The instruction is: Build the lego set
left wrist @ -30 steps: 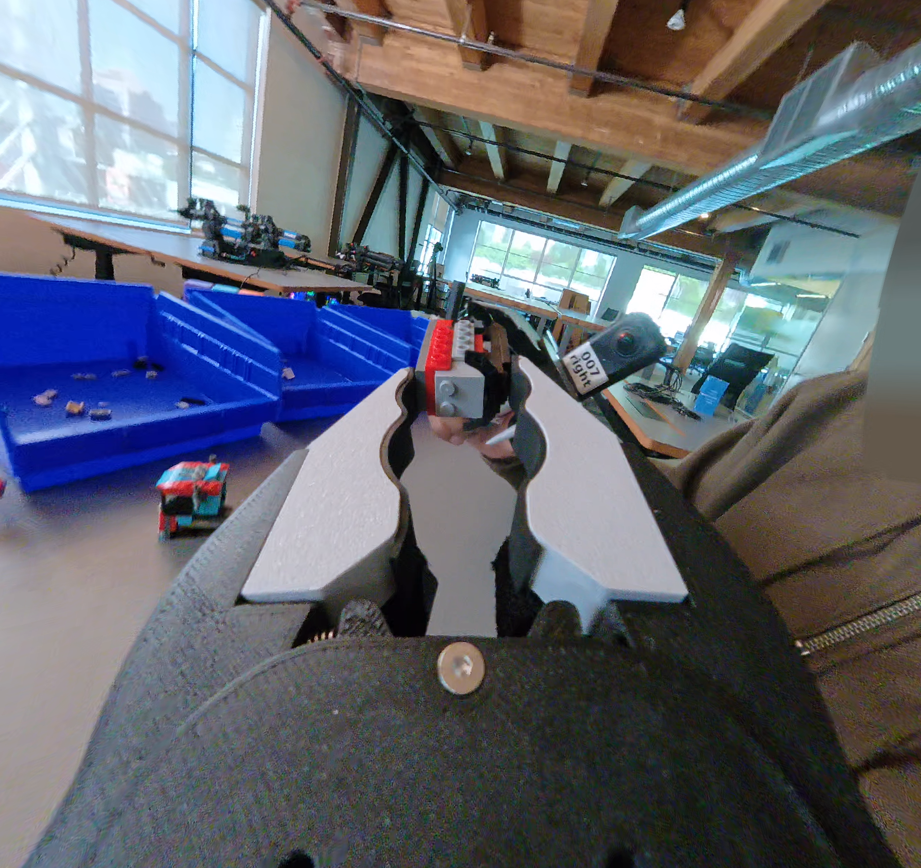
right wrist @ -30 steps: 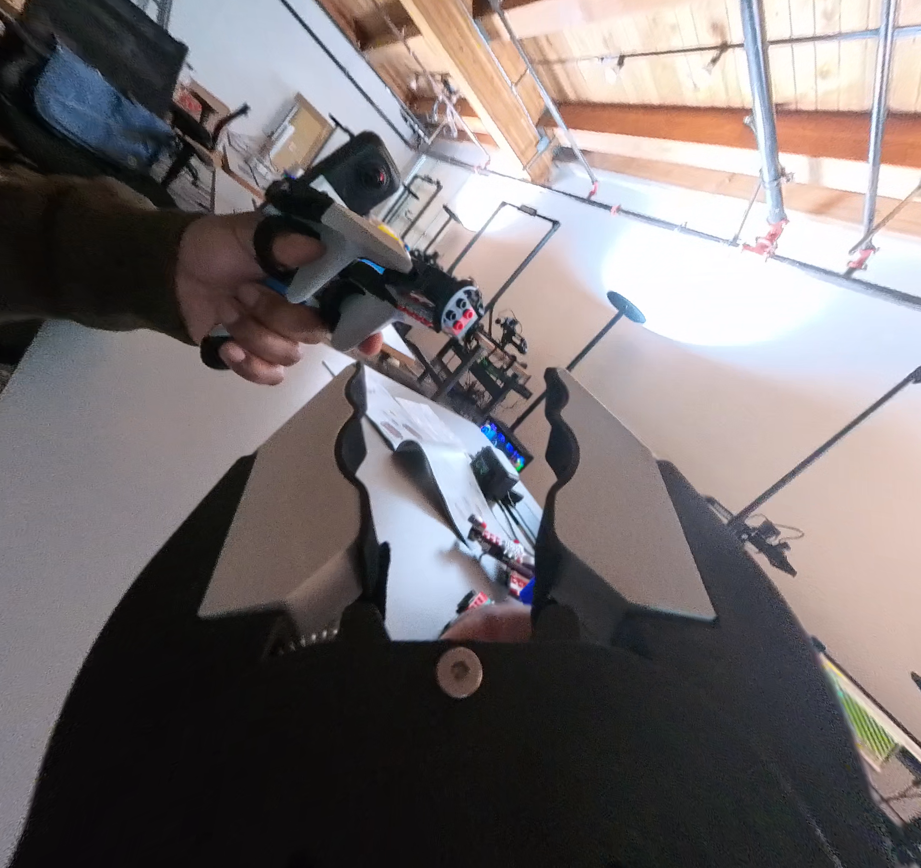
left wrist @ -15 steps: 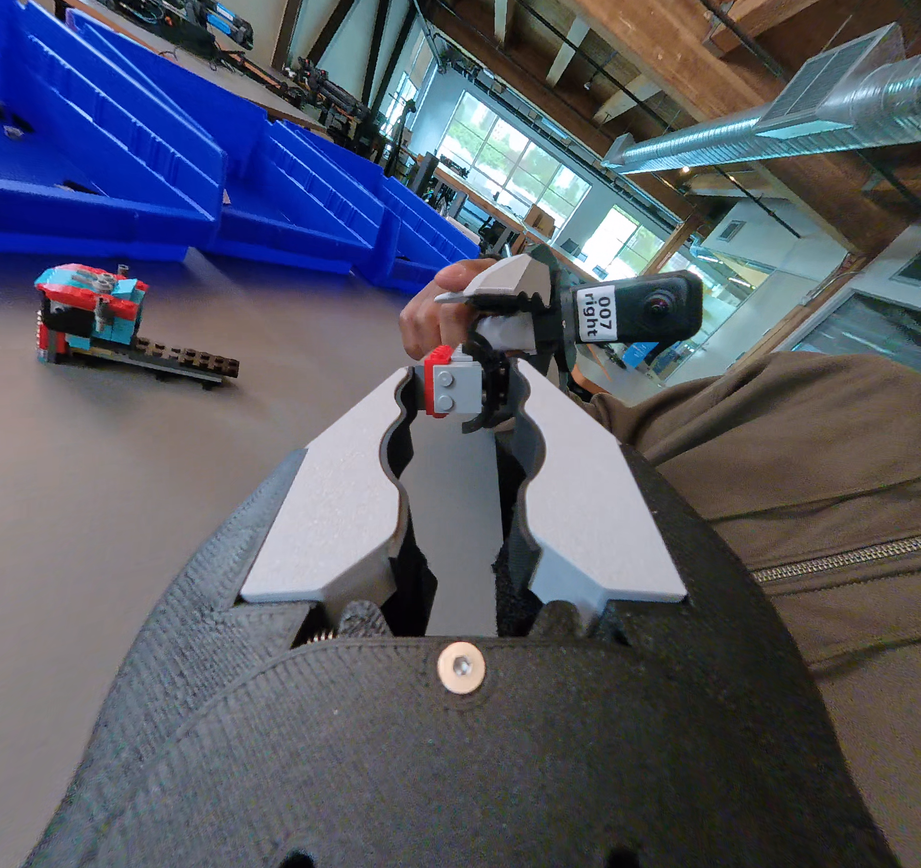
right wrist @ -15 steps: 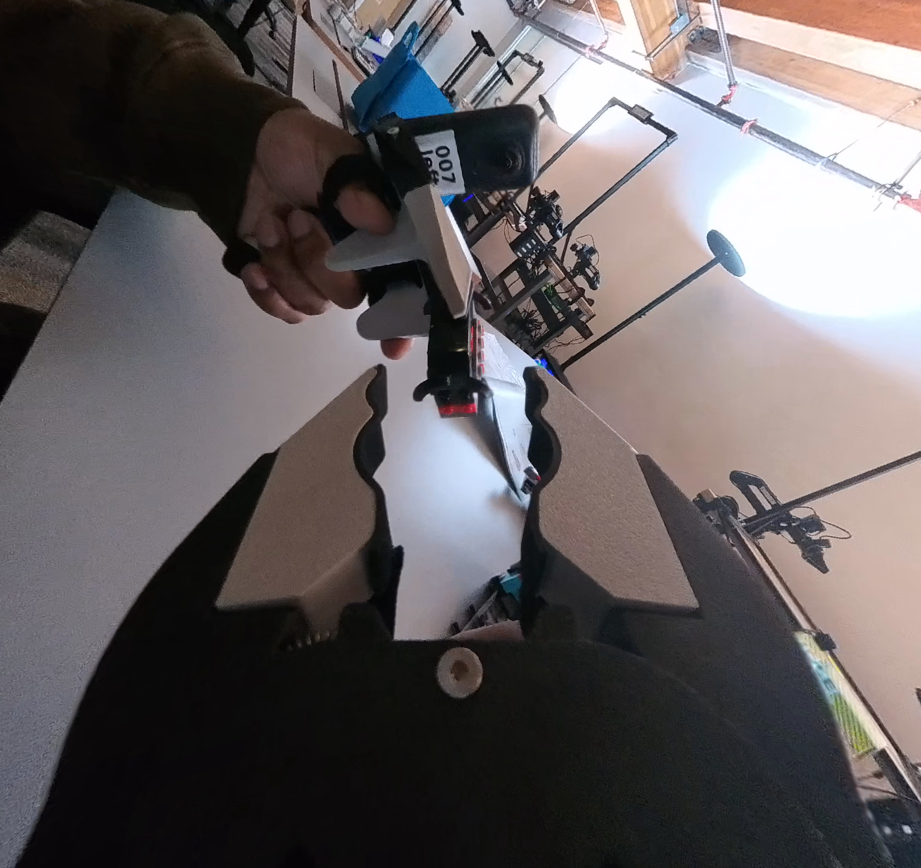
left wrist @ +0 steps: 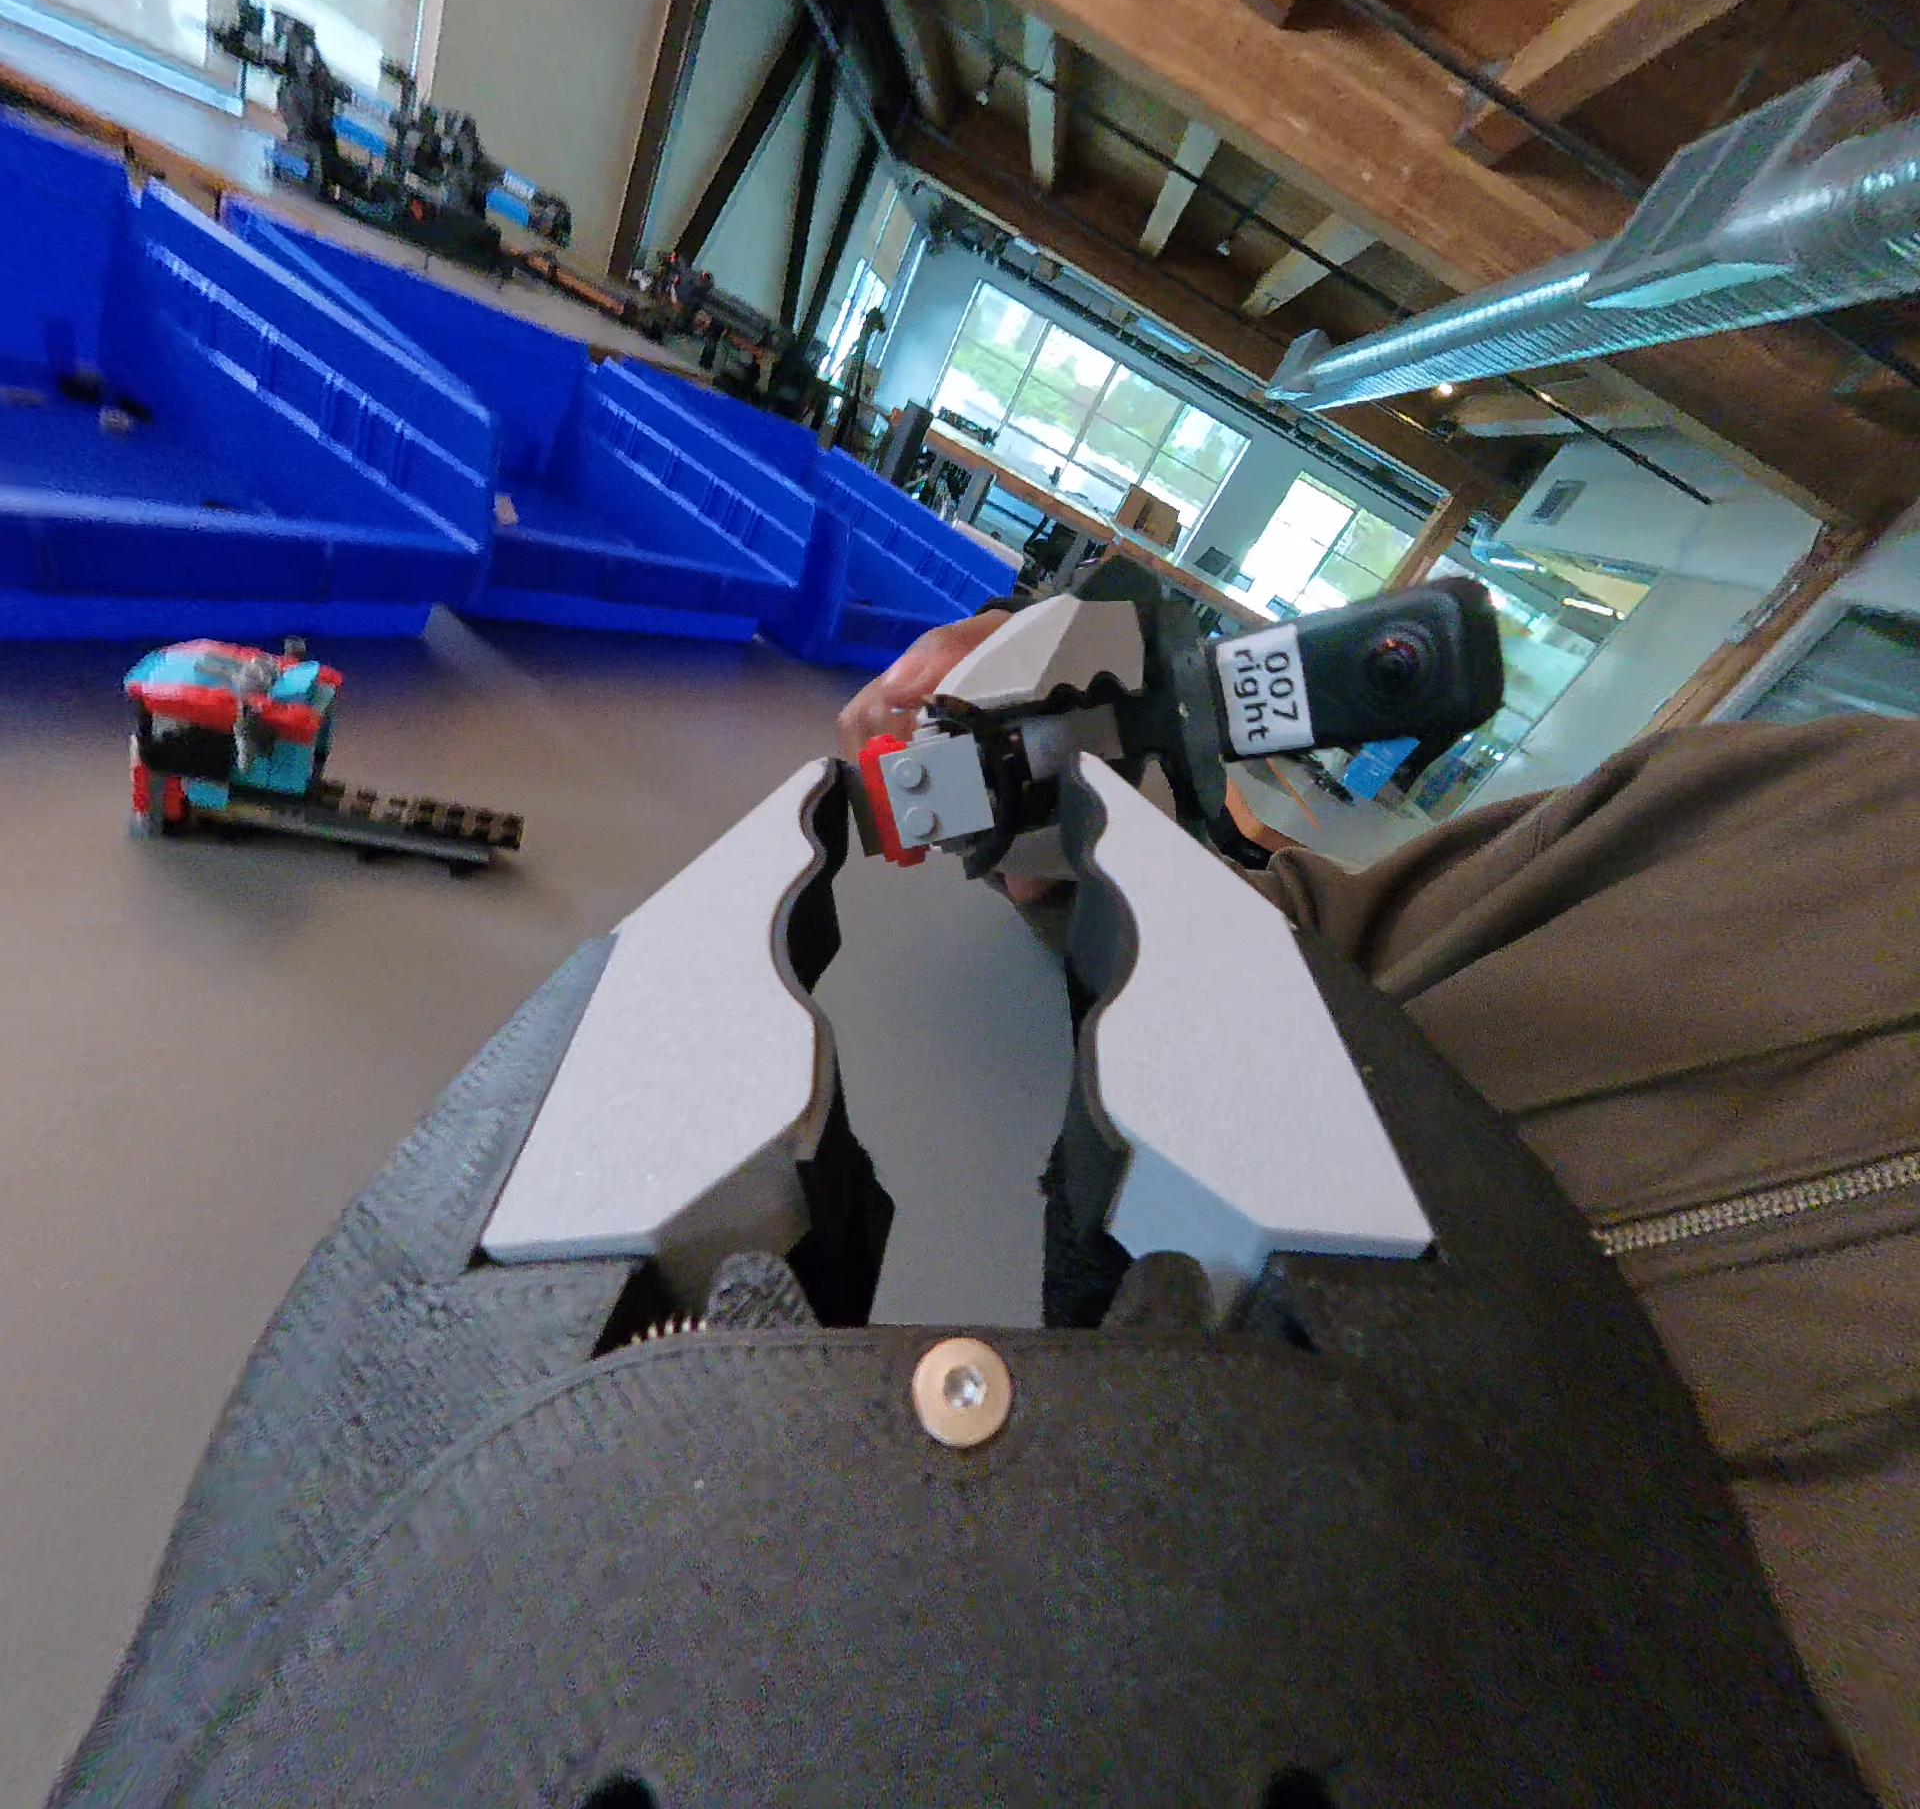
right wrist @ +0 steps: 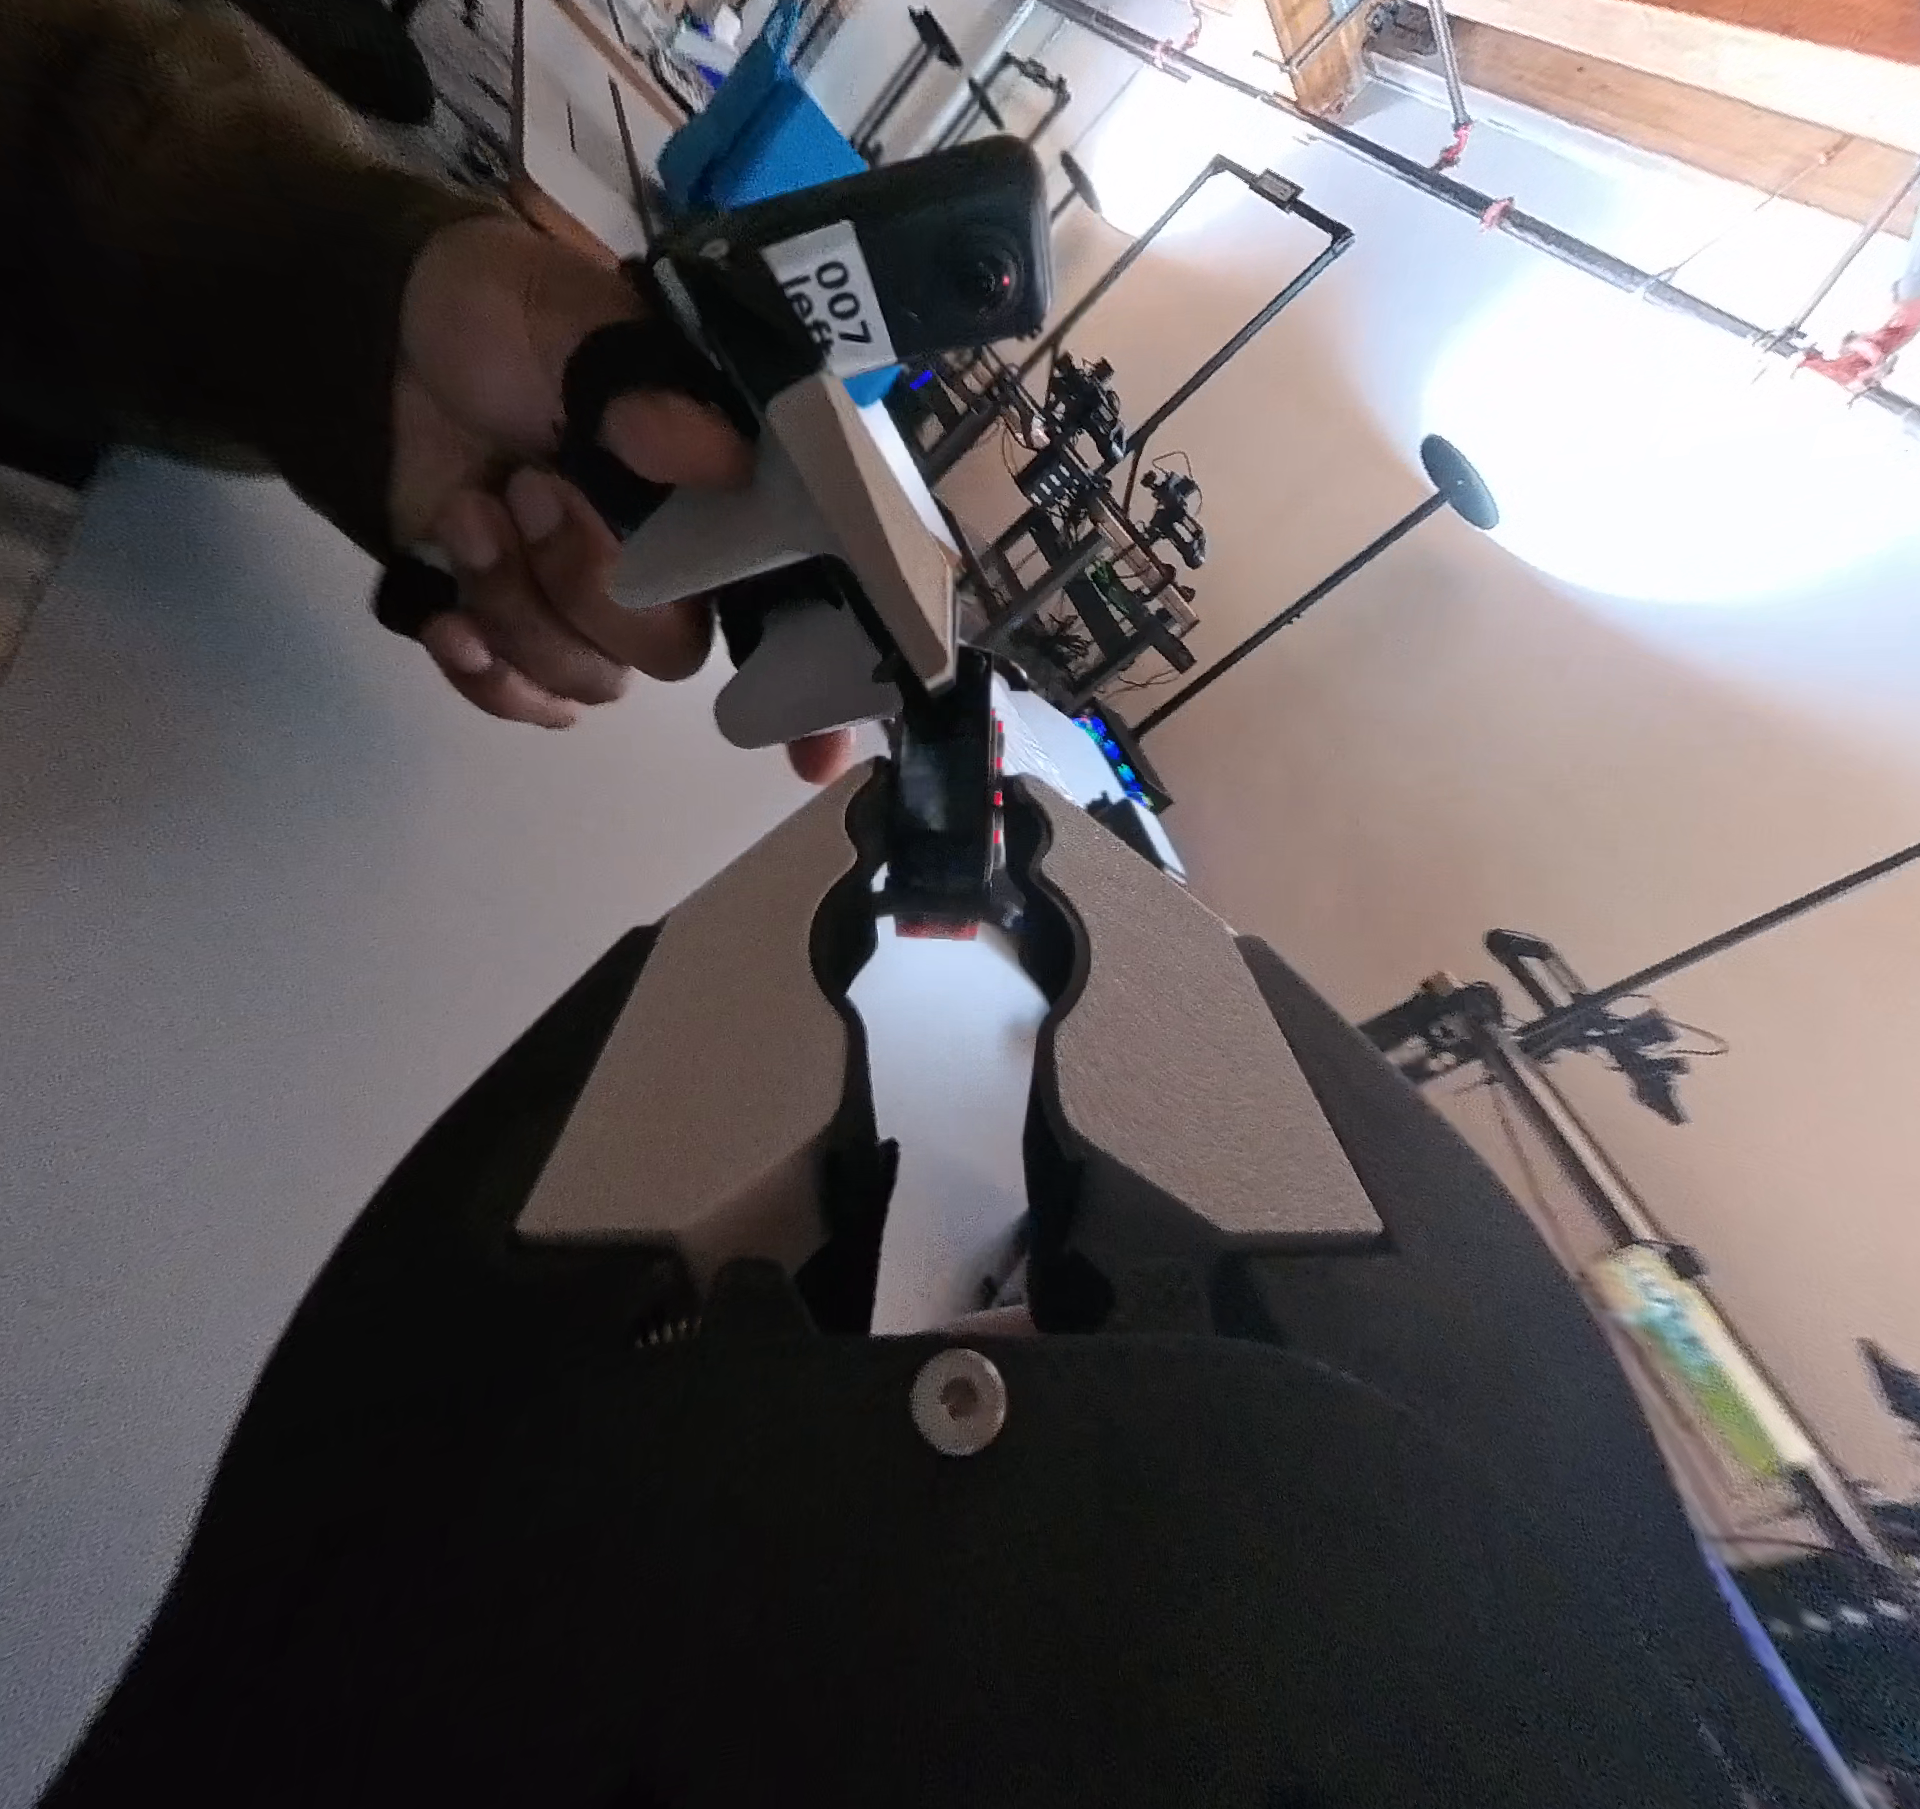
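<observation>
My left gripper (left wrist: 951, 803) holds a small brick assembly (left wrist: 930, 801) of red, grey and black bricks between its fingertips, above the table. The assembly sits a little tilted in the grasp. My right gripper (left wrist: 992, 777) comes in from the far side, and its two grey fingers are clamped on the black end of the same assembly. In the right wrist view my right gripper (right wrist: 945, 824) is shut on the dark assembly (right wrist: 940, 772). The left gripper (right wrist: 914, 694) grips its other end just beyond.
A brick model on a dark studded plate (left wrist: 239, 731) stands on the grey table (left wrist: 312, 1032) to the left. A row of blue bins (left wrist: 623, 512) lies behind it. A brown sleeve (left wrist: 1610, 928) fills the right side. A hand (right wrist: 499, 512) grips the left gripper's handle. Less than 4 cm separates the two grippers' tips.
My right gripper has moved up to the assembly and its jaws have closed on it. The assembly has tilted in my left gripper, whose jaws stand slightly wider.
</observation>
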Demonstrator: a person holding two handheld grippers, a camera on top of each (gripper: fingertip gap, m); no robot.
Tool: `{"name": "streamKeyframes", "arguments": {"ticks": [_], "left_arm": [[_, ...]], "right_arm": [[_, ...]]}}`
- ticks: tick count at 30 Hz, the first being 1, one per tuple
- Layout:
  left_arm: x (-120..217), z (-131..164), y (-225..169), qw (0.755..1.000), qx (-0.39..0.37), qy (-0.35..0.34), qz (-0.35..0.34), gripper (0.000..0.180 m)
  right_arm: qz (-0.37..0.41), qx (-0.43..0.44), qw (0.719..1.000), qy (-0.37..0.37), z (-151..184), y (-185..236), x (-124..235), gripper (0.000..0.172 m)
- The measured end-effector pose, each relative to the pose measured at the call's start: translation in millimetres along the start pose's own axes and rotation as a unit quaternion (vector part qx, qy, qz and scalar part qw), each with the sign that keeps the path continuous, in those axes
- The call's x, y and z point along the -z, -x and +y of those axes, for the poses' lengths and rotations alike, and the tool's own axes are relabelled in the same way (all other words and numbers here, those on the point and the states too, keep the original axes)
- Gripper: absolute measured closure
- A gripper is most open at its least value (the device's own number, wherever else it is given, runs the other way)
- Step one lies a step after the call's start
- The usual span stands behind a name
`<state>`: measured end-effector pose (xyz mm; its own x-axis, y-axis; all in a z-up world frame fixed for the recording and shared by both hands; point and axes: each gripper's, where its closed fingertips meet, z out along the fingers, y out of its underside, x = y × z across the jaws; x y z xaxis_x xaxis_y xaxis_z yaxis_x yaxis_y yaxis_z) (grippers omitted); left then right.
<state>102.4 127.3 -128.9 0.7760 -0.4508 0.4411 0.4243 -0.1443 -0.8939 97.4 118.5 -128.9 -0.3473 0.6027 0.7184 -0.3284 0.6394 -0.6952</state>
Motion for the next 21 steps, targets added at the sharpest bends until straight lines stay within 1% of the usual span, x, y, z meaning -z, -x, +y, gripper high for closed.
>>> {"name": "streamKeyframes", "arguments": {"ticks": [4,7,10,13,17,21], "left_arm": [[9,-8,-6,0.995,-0.097,-0.010,0.001,0.119],[14,-6,-12,0.981,-0.195,-0.002,-0.002,0.116],[16,0,-16,0.967,-0.256,0.013,0.000,0.116],[16,-1,-15,0.963,-0.269,0.008,-0.002,0.119],[16,6,-16,0.968,-0.249,0.017,0.019,0.123],[16,7,-24,0.972,-0.228,0.014,0.047,0.133]], "right_arm": [[-0.033,-0.065,0.997,-0.015,-4,1,2,0.150],[-0.054,-0.102,0.993,-0.024,-8,4,3,0.150],[-0.072,-0.143,0.987,-0.023,-11,5,2,0.150],[-0.097,-0.187,0.977,-0.020,-15,8,2,0.150],[-0.124,-0.238,0.963,-0.028,-25,9,4,0.150],[-0.140,-0.277,0.949,-0.055,-36,7,8,0.150]]}}
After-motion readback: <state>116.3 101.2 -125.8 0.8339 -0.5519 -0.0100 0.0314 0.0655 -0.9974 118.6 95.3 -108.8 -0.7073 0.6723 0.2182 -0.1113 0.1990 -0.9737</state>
